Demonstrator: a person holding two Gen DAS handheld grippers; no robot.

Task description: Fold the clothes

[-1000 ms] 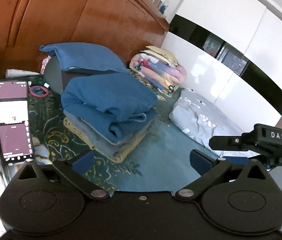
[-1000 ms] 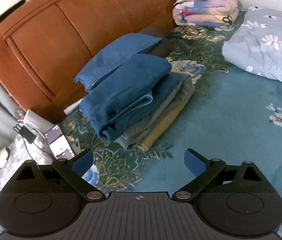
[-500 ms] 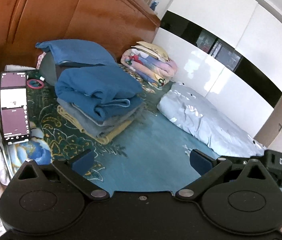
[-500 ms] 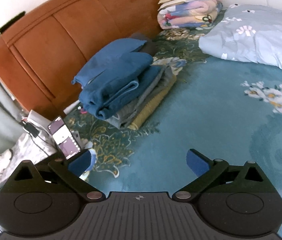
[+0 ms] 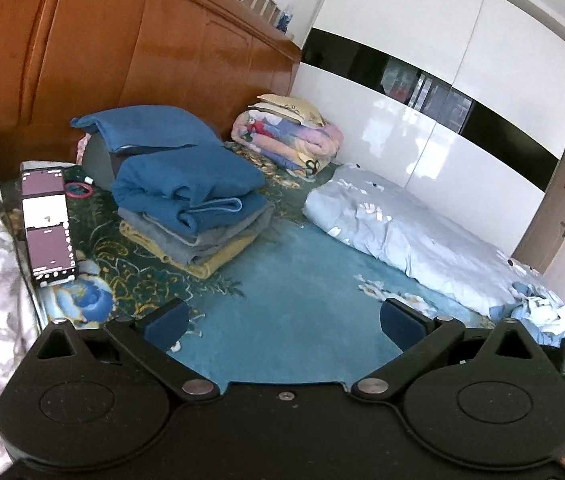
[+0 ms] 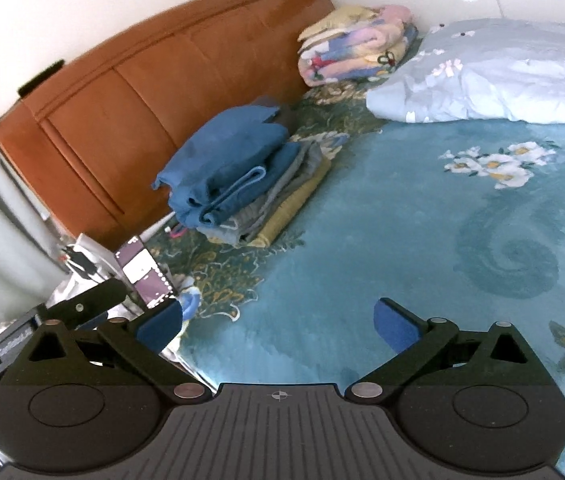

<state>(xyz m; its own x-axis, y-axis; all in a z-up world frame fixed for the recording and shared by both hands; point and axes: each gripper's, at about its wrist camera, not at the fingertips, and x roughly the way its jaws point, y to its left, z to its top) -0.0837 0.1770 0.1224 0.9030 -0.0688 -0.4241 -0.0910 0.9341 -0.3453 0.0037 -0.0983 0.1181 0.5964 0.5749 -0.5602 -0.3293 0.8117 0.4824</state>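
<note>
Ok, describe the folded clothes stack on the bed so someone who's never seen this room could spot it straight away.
Start at the orange-brown wooden headboard and look down onto the teal floral bedspread. The folded clothes stack lies near the headboard, beside a lit phone. Its layers mark it out: blue on top, grey under that, yellow at the bottom, unlike the pastel rolled blanket further right.

Upper left: wooden headboard (image 5: 142,64). Left edge: lit phone (image 5: 47,222), pink ring (image 5: 78,190) beside it. Centre top: rolled floral quilt (image 5: 286,140). Right: pale blue duvet (image 5: 414,240), white wardrobe (image 5: 422,40). Foreground: teal floral bedspread (image 5: 294,280).
</note>
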